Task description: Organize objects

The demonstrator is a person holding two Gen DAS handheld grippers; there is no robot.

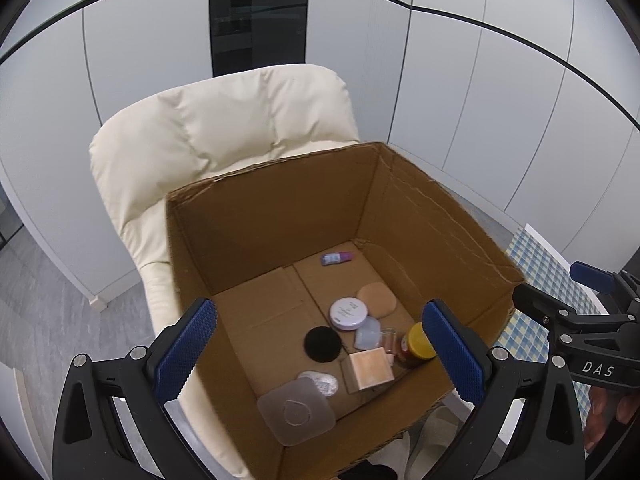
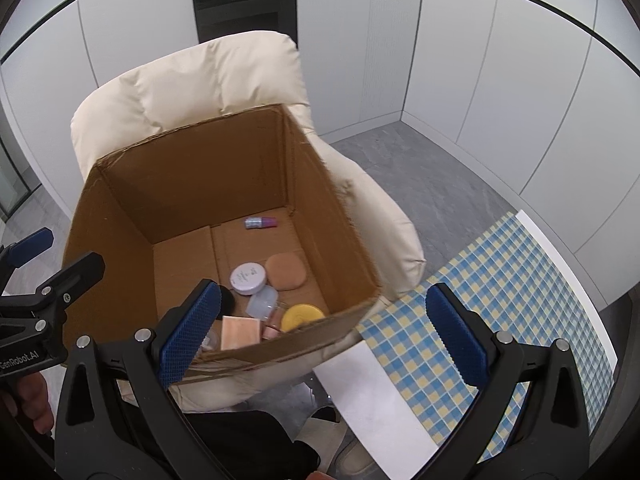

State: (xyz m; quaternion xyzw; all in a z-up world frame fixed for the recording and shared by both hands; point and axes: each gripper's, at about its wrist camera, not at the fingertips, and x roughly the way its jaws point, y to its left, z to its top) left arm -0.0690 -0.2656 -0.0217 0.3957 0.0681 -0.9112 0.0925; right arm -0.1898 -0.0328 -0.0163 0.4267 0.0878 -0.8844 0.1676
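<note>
An open cardboard box (image 1: 420, 216) (image 2: 120, 208) rests on a cream armchair. Inside lie a white round compact (image 1: 348, 311) (image 2: 248, 277), a tan sponge puff (image 1: 377, 300) (image 2: 286, 272), a black round pad (image 1: 322, 343), a yellow-lidded jar (image 1: 418, 342) (image 2: 302, 316), a peach cube box (image 1: 370, 368) (image 2: 239, 332), a clear square lid (image 1: 296, 410) and a small purple bottle (image 1: 337, 257) (image 2: 261, 222). My left gripper (image 1: 320, 348) hovers open above the box with nothing between its fingers. My right gripper (image 2: 320, 332) stands open over the box's near right corner, empty.
The cream armchair (image 1: 224, 128) (image 2: 192, 76) carries the box. A table with a blue-and-yellow checked cloth (image 2: 496, 280) (image 1: 540, 276) lies to the right, a white sheet (image 2: 372, 392) on its edge. White wall panels stand behind. Grey floor surrounds the chair.
</note>
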